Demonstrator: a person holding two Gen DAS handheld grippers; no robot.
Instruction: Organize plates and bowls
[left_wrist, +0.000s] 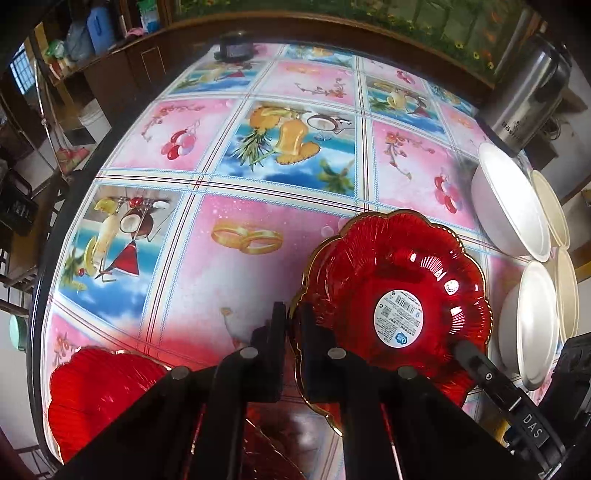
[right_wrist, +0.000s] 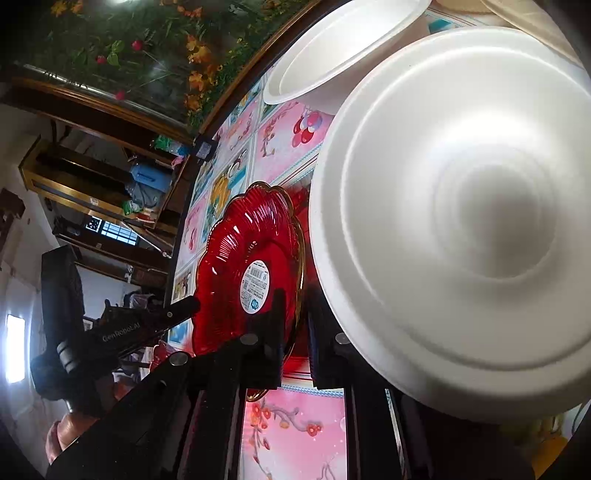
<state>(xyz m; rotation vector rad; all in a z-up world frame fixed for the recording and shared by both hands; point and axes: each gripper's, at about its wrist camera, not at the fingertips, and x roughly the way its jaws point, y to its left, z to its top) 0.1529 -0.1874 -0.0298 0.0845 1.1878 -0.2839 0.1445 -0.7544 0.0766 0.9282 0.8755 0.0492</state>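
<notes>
A red scalloped glass plate (left_wrist: 369, 266) with a gold rim and a round white sticker is held from two sides over the patterned tablecloth. My left gripper (left_wrist: 293, 325) is shut on its near rim. In the left wrist view my right gripper (left_wrist: 469, 354) bites the opposite edge at the lower right. In the right wrist view my right gripper (right_wrist: 297, 314) is shut on the red plate (right_wrist: 229, 266), and the left gripper (right_wrist: 188, 304) reaches its edge from the left. A second red plate (left_wrist: 99, 391) lies at the lower left.
White foam bowls (left_wrist: 509, 203) (left_wrist: 532, 321) stand on edge at the table's right side, and one white bowl (right_wrist: 461, 240) fills the right wrist view close to the fingers. A steel flask (left_wrist: 532, 96) stands behind them. A dark round object (left_wrist: 236, 46) sits at the table's far edge.
</notes>
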